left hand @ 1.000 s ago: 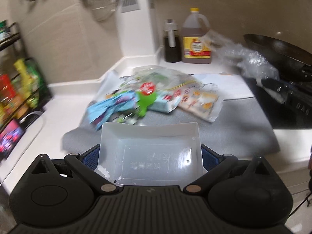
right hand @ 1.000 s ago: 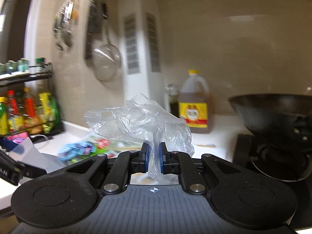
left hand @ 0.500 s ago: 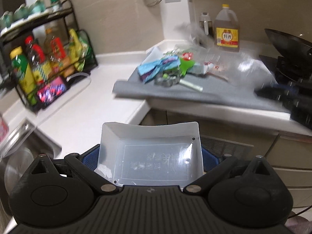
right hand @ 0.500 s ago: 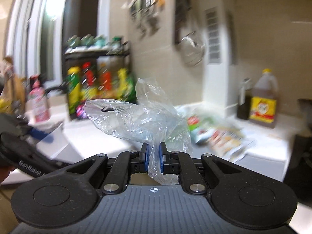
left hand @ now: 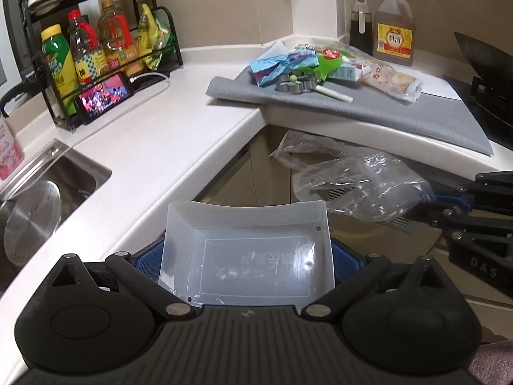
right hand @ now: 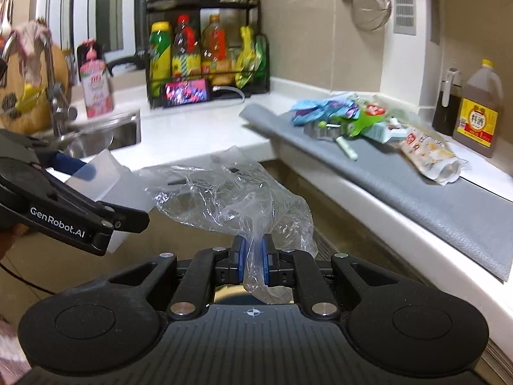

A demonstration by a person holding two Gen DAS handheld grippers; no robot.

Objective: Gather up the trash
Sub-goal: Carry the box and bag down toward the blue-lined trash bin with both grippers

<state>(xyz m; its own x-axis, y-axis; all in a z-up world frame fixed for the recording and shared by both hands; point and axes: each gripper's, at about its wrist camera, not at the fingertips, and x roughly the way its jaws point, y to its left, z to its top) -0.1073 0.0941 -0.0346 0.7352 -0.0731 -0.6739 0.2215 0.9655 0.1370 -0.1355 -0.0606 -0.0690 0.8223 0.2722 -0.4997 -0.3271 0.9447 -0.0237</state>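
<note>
My left gripper [left hand: 247,256] is shut on a clear white plastic tray [left hand: 247,253], held off the counter's front edge; the tray also shows in the right wrist view [right hand: 105,173]. My right gripper [right hand: 252,256] is shut on a crumpled clear plastic bag [right hand: 231,199], held in the air in front of the cabinet; the bag also shows in the left wrist view [left hand: 356,183]. A pile of trash [left hand: 320,67] (blue wrappers, green piece, snack bags, a stick) lies on the grey mat [left hand: 400,115].
A bottle rack [left hand: 96,51] with a phone [left hand: 104,94] stands at the back left. A sink [left hand: 41,189] is at the left. An oil jug [left hand: 394,29] and a dark bottle [left hand: 360,27] stand in the corner. A wok [left hand: 484,67] sits on the stove at the right.
Both grippers have pulled back from the counter and swung left and down, carrying the tray and the bag. The trash pile now lies farther away.
</note>
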